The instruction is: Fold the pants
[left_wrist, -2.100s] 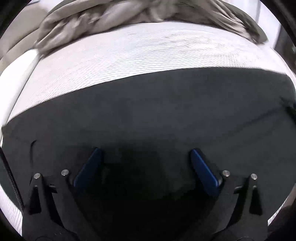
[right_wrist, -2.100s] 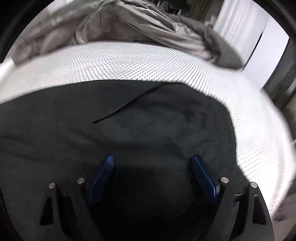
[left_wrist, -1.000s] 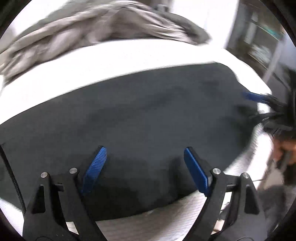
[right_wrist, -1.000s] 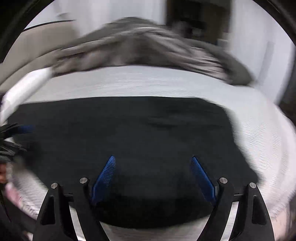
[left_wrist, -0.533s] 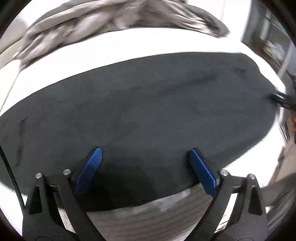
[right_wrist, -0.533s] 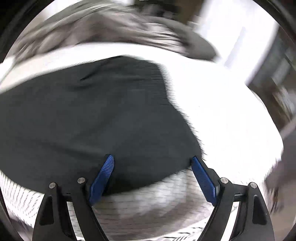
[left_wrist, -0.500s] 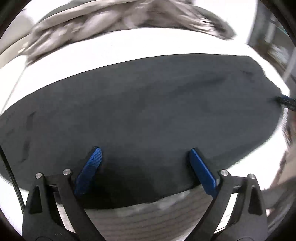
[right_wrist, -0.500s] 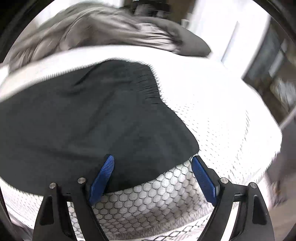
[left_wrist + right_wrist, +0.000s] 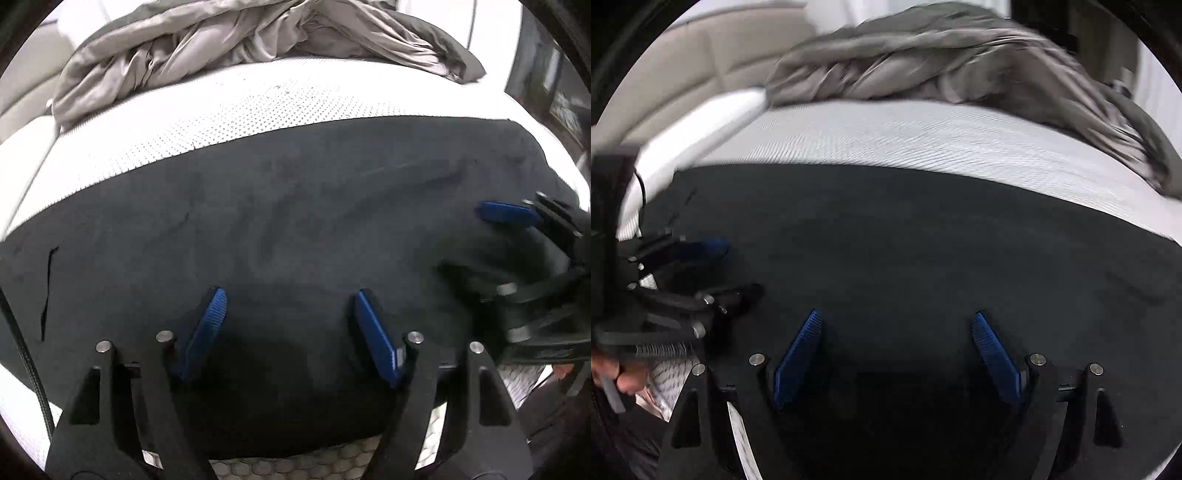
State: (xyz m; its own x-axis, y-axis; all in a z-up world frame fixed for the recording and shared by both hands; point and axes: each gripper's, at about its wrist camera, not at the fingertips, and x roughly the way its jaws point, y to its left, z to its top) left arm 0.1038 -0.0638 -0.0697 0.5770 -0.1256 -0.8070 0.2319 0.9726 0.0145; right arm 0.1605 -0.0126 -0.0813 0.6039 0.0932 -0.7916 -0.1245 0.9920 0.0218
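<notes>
Blue-padded fingers (image 9: 375, 338) of the left gripper (image 9: 288, 332) stand apart over the near edge of the pants (image 9: 295, 221); its jaws have just been closing in, yet the pads press on nothing, with dark cloth lying flat beneath the gap rather than pinched in it. In the right wrist view the right gripper (image 9: 899, 350) also stands with its jaws wide and empty over the same near edge. Each camera catches the other tool at its side: the right one at the right rim of the left view, the left one at the left rim of the right view.

Just beyond the fingertips the pants spread as a broad dark band across the white mattress (image 9: 258, 99), fairly smooth with a few shallow creases. Their long axis runs left to right across the bed, parallel to the near side; which end is the waist I cannot tell here.

My judgement of the risk: if the pads close without dipping into the fabric, they may catch only the top layer or nothing, so the fold lifts unevenly. Unequal pulls from the two hands could skew the edge.

Farthest off, a rumpled grey duvet (image 9: 258, 40) lies heaped along the far side, apart from the pants.
</notes>
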